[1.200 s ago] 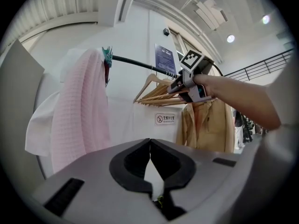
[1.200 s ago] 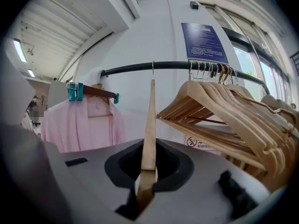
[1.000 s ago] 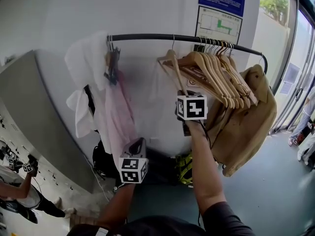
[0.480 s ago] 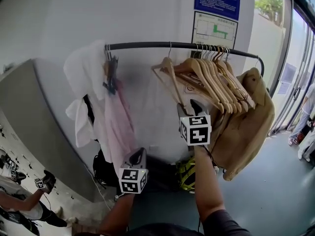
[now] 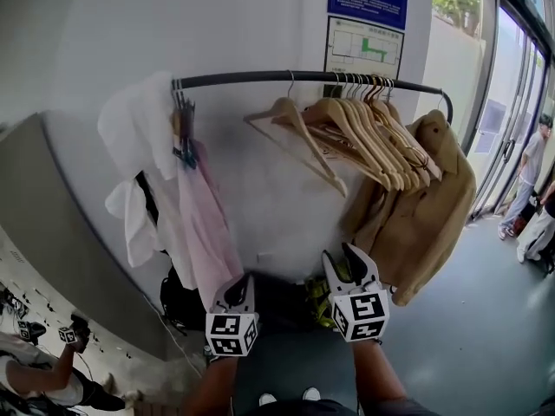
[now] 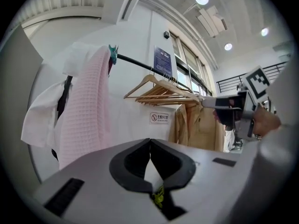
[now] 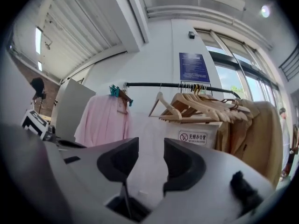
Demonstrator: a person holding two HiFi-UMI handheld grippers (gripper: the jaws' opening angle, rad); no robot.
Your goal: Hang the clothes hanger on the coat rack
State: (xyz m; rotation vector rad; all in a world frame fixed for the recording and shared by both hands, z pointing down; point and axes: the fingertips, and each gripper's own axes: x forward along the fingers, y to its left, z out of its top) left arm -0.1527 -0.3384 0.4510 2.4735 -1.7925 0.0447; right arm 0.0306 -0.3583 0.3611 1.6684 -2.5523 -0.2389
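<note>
A black coat rack rail (image 5: 260, 77) runs along the white wall. A wooden hanger (image 5: 290, 133) hangs from it by its hook, a little left of a bunch of several other wooden hangers (image 5: 381, 141). My right gripper (image 5: 347, 263) is well below the hanger and apart from it; its jaws stand apart with nothing between them and are closing slightly. In the right gripper view the right gripper (image 7: 151, 150) frames bare wall under the hanger (image 7: 163, 107). My left gripper (image 5: 243, 289) is low beside it, shut and empty, its tips meeting in the left gripper view (image 6: 149, 141).
A pink garment (image 5: 208, 224) and a white one (image 5: 130, 137) hang at the rail's left end, a tan coat (image 5: 429, 206) at its right. A grey cabinet (image 5: 61, 232) stands on the left. Dark bags (image 5: 182, 297) lie under the rail. People (image 5: 525, 172) stand by glass doors.
My right gripper let go of the wooden hanger, opened, and dropped down and back from the rail. The hanger stays hung on the rail. The left gripper shifted slightly.
</note>
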